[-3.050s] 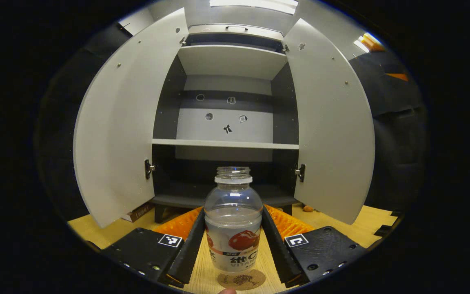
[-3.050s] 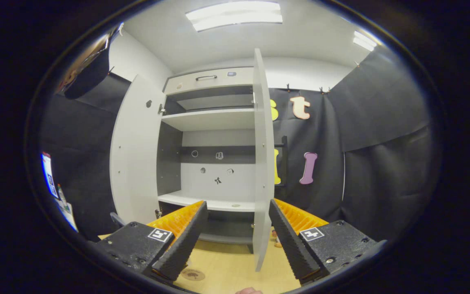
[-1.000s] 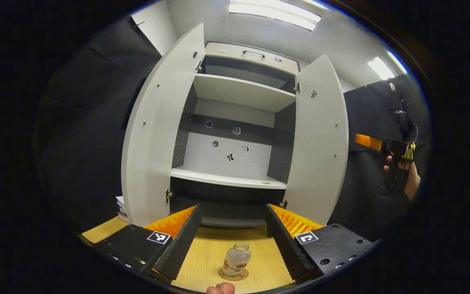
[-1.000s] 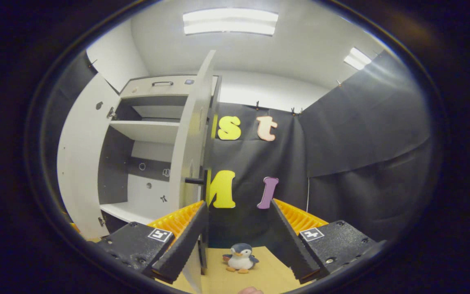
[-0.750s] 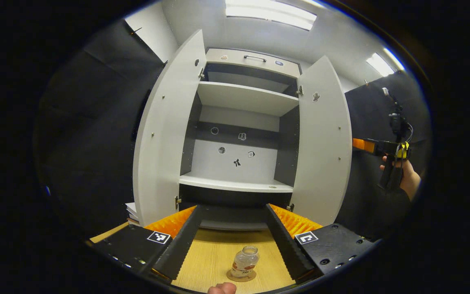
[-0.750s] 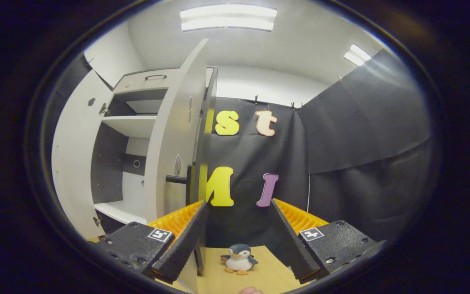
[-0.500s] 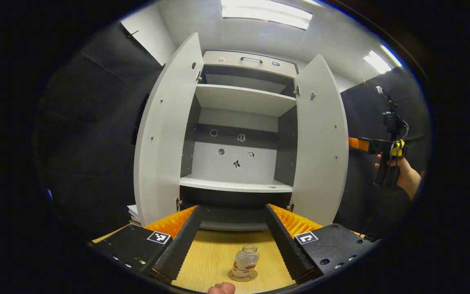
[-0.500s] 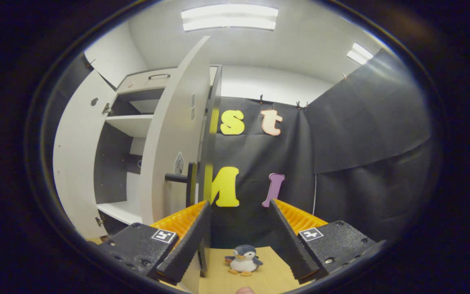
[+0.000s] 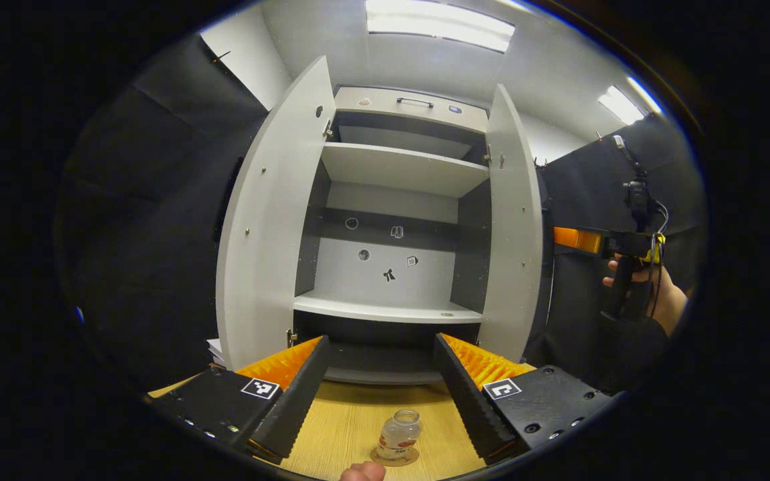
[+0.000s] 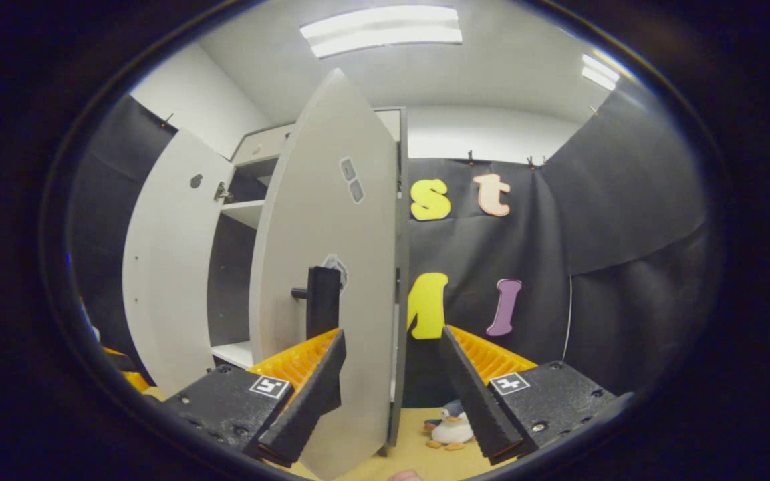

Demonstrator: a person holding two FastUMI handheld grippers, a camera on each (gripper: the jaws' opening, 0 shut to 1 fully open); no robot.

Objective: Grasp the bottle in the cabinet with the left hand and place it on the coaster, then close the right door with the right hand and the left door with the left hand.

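Clear bottle (image 9: 399, 435) between left hand-held gripper (image 9: 381, 389) fingers

No legible text or labels

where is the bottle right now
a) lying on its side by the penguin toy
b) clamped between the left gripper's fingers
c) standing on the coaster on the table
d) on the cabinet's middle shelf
c: in the left gripper view the bottle stands upright on the round coaster on the wooden table, apart from the open left hand-held gripper.
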